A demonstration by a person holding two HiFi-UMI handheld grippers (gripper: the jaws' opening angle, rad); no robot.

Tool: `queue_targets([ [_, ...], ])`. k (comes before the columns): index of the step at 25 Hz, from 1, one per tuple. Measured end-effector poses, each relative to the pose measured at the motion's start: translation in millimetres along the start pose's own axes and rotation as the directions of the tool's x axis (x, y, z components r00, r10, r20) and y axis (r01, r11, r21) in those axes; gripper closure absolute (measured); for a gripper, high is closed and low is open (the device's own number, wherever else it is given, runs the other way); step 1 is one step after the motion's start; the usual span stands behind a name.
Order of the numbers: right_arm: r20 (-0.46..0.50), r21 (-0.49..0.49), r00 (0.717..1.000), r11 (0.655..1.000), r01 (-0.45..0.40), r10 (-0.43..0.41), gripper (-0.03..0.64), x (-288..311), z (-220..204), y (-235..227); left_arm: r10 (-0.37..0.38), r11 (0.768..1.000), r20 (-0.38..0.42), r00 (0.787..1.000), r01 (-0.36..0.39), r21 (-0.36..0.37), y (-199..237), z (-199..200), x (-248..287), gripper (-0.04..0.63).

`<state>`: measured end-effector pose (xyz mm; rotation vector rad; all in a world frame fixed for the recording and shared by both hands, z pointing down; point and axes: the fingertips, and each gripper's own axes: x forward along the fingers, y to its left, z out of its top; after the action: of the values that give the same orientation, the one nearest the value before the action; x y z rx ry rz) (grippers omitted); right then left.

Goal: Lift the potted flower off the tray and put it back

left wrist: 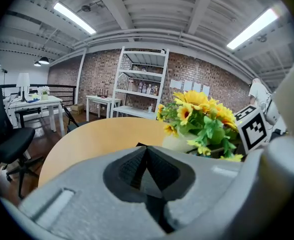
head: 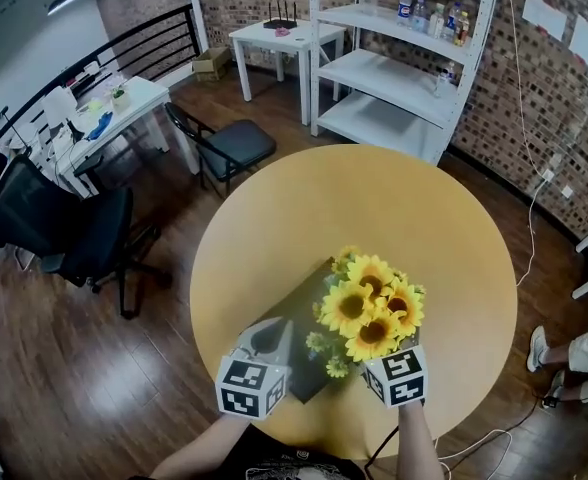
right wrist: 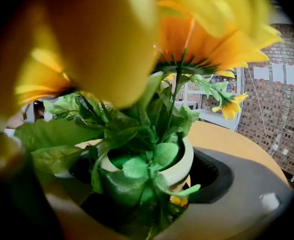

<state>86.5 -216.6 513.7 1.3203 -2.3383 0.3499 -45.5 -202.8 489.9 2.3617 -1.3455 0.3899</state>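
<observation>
The potted flower, a bunch of yellow sunflowers in a cream pot, stands over a dark tray on the round wooden table. In the right gripper view the pot sits between the jaws of my right gripper, which is shut on it; leaves and petals hide much of the jaws. In the head view only its marker cube shows, below the blooms. My left gripper hovers just left of the flowers, over the tray's near end, shut with nothing in it. Whether the pot is off the tray is hidden.
A white shelf unit with bottles stands behind the table. A black folding chair and an office chair are to the left, with white desks beyond. A person's shoe and cables lie on the floor at right.
</observation>
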Motion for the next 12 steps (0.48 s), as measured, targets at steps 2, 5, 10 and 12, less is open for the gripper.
queue_targets([
  [2, 0.012, -0.001, 1.0, 1.0, 0.006, -0.006, 0.104, -18, 4, -1, 0.005, 1.0, 0.008, 1.0, -0.005, -0.003, -6, -1, -3, 0.591],
  [5, 0.031, -0.001, 0.999, 1.0, 0.02, -0.02, 0.104, -44, 10, -4, 0.008, 1.0, 0.017, 1.0, -0.008, 0.002, -17, -3, -5, 0.591],
  [10, 0.05, -0.012, 0.998, 0.999, 0.043, -0.043, 0.104, -70, 14, -12, 0.001, 1.0, 0.037, 0.999, -0.002, 0.024, -41, -2, -6, 0.591],
  [12, 0.053, -0.019, 0.998, 0.999, 0.045, -0.044, 0.104, -74, 15, -13, -0.004, 1.0, 0.049, 0.999, 0.003, 0.031, -47, -1, -7, 0.592],
])
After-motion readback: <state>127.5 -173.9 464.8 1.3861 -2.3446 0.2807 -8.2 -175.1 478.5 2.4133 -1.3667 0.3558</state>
